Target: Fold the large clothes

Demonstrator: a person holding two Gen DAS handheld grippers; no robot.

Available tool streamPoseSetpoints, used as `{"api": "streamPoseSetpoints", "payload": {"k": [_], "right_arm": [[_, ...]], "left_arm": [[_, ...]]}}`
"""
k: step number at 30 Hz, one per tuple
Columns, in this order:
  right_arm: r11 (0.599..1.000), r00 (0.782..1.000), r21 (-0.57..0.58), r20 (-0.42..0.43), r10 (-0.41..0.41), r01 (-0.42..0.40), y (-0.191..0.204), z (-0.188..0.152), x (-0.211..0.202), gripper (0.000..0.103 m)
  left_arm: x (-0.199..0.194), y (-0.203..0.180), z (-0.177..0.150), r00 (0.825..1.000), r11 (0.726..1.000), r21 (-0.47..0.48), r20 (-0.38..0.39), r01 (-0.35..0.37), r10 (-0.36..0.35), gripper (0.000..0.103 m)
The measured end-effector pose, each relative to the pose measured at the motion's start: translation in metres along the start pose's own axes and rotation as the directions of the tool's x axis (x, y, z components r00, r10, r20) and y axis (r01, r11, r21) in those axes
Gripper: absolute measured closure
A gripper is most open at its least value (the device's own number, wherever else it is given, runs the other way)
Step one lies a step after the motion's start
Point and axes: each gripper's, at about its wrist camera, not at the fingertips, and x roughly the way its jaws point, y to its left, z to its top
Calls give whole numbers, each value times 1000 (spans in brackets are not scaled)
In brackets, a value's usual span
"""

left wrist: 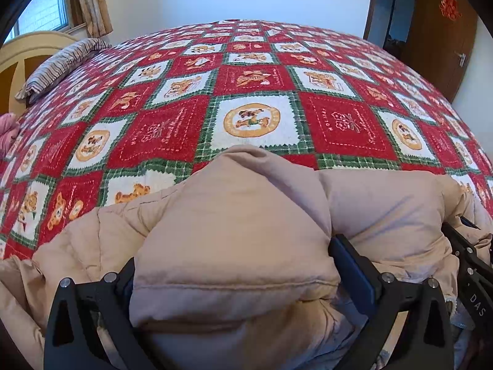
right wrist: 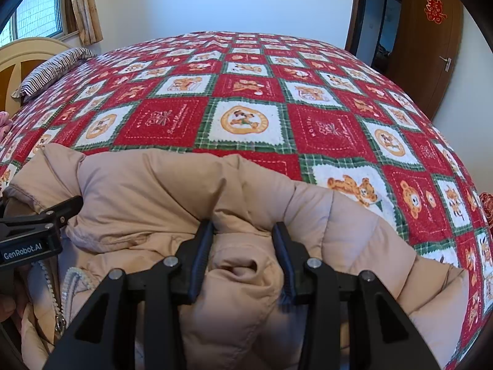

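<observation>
The left gripper (left wrist: 234,265) and right gripper (right wrist: 243,252) are both pinching the beige jacket (left wrist: 246,215); at 9 o'clock in the right view, "GenRobot.AI" is showing.

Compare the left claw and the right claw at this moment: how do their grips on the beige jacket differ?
The left claw spans a broad, thick fold of the beige jacket, its jaws far apart; the right claw pinches a narrower bunched ridge, jaws closer together. The jacket's zipper lies beside the right claw, while the left claw holds plain quilted fabric. Both grip the same jacket at the bed's near edge.
</observation>
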Motion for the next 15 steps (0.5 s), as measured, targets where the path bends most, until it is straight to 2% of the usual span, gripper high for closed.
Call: {"api": "streamPoseSetpoints", "payload": {"k": [2,4,6,7,11,15], "right_arm": [[1000,1000,-8,-2,-9,9,1,1,0,59],[1000,1000,-8,-10,7,-7,-3,3,-4,51],[1000,1000,-7,-24,2,-2,-14,3,-20,28],[1000,1000,16,-5,20,-20,-22,1,-35,25],[998,998,46,45,32,-34,-44,-19,-86,16],[993,997,90,-12,82,-81,-65,-71,-121,12]], "left_arm": [[-5,5,9,999,1000,-7,-31,26,-26,1],[-31,17,17,999,999,-37,-5,32,-32,1],[-72,32,19,995,996,-39,65,82,-79,1],[-89,39,16,992,996,-31,91,85,-82,1],[-158,73,-28,984,998,29,165,60,-64,1],[-193,100,-99,984,998,64,176,11,-22,1]]}}
